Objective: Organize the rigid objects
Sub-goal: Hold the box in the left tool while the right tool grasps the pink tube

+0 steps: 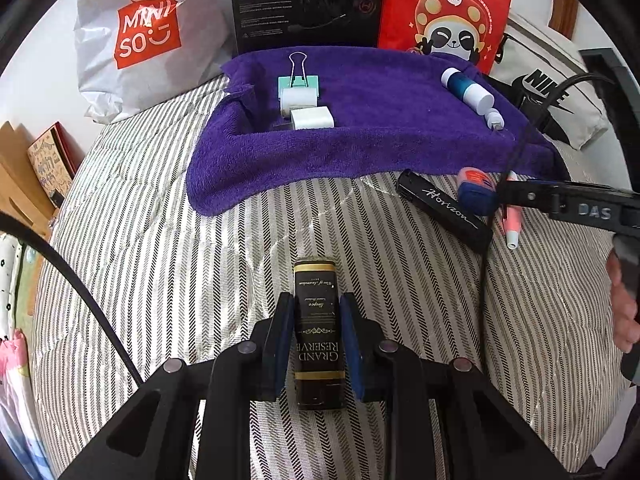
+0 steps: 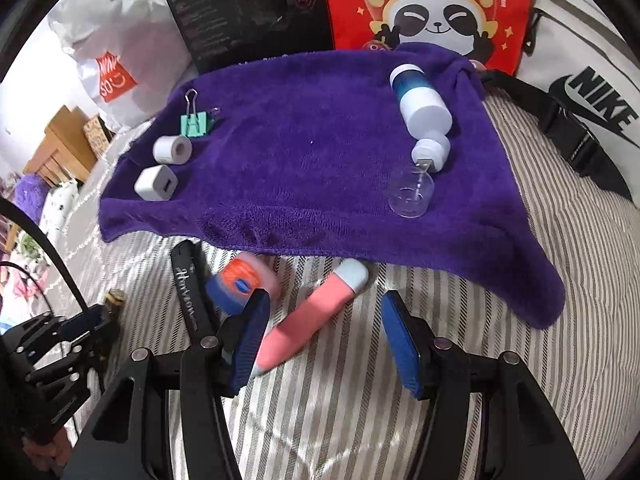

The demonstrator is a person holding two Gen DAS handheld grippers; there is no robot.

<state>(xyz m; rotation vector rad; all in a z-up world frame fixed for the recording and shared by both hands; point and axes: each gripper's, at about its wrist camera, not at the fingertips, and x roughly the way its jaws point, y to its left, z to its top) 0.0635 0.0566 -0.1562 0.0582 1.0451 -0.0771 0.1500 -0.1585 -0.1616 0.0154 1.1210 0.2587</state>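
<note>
two tools over the striped bed

our left tool [image 1: 316,336] is clamped on a dark gold-banded rectangular tin [image 1: 319,332] above the striped quilt [image 1: 160,264]. our right tool [image 2: 324,340] stands apart around a pink pen-shaped plastic tube [image 2: 304,324] lying beside the purple towel [image 2: 304,152].

Black handheld grippers with blue pads

Each gripper [image 1: 316,344] [image 2: 324,344] had black angular arms, round silver rivets, trailing black cables.
</note>
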